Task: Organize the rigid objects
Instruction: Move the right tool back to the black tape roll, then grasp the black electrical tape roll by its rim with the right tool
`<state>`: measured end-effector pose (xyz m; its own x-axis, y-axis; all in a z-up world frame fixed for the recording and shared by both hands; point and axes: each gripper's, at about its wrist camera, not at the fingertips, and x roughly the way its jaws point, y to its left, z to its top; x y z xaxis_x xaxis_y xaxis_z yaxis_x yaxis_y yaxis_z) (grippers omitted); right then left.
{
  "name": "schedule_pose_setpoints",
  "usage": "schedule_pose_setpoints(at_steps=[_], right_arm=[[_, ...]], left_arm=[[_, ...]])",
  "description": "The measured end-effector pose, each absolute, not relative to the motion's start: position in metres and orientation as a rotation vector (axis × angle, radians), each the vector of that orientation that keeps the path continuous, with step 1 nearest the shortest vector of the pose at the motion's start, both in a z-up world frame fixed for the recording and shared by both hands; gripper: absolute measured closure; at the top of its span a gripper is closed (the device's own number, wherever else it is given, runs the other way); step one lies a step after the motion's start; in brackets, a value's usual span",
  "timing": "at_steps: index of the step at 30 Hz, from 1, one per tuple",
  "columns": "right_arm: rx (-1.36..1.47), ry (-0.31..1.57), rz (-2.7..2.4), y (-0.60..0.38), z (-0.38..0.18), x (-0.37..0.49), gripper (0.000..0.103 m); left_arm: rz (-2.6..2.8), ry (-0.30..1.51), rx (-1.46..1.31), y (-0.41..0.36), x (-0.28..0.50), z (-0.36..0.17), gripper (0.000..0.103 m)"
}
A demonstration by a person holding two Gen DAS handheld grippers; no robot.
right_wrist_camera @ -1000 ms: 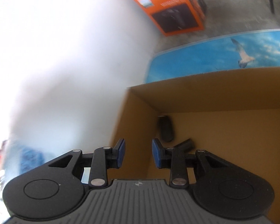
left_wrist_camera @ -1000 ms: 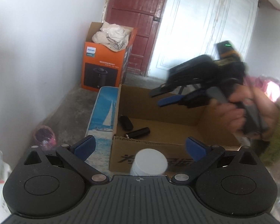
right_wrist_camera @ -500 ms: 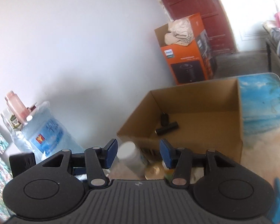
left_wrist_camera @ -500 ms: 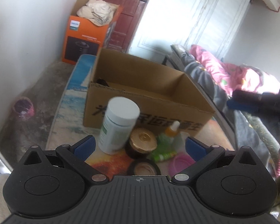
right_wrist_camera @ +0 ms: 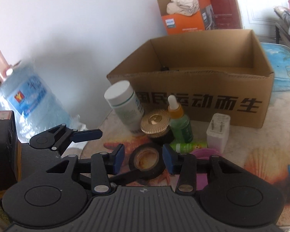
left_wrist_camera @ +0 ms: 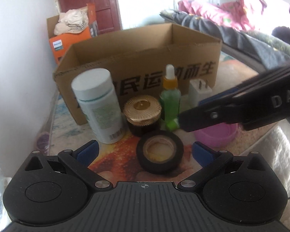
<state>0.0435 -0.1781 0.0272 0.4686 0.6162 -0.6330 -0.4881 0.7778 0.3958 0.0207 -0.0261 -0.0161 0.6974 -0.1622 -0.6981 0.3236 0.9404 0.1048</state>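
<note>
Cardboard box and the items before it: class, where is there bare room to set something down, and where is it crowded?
Free: the cardboard box interior, mostly bare in the right wrist view, and the mat right of the white plug adapter. Crowded: white bottle, gold-lidded jar, dropper bottle and tape roll cluster in front.

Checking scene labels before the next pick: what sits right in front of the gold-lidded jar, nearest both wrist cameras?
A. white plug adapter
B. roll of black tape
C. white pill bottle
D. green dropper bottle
B: the roll of black tape lies flat on the mat just in front of the gold-lidded jar, closest to both cameras and framed between the open fingers of the right gripper.
</note>
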Motion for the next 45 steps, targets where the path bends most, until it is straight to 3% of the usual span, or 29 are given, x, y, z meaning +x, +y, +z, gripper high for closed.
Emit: schedule_pose_setpoints(at_steps=[5, 8, 10, 17, 29, 38, 45], right_arm=[[0.075, 0.882, 0.689, -0.162, 0.019, 0.056, 0.065], [0.025, 0.918, 0.694, -0.154, 0.013, 0.063, 0.070], [-0.005, 0.939, 0.692, -0.150, 0.009, 0.066, 0.072], [-0.026, 1.005, 0.698, -0.142, -0.003, 0.077, 0.077], [-0.022, 1.025, 0.774, -0.120, -0.006, 0.070, 0.078], [-0.023, 1.047, 0.772, -0.113, -0.010, 0.074, 0.078], [-0.046, 1.029, 0.774, -0.105, -0.014, 0.075, 0.078]], left_arm=[[-0.308, 0.781, 0.221, -0.029, 0.023, -0.026, 0.004], [-0.317, 0.792, 0.209, -0.030, 0.024, -0.028, 0.011], [-0.321, 0.800, 0.196, -0.029, 0.026, -0.029, 0.024], [-0.341, 0.828, 0.125, -0.021, 0.032, -0.033, 0.038], [-0.292, 0.859, 0.111, 0.005, 0.021, -0.028, 0.038], [-0.293, 0.885, 0.110, 0.013, 0.024, -0.032, 0.032], [-0.297, 0.872, 0.104, 0.012, 0.024, -0.038, 0.037]])
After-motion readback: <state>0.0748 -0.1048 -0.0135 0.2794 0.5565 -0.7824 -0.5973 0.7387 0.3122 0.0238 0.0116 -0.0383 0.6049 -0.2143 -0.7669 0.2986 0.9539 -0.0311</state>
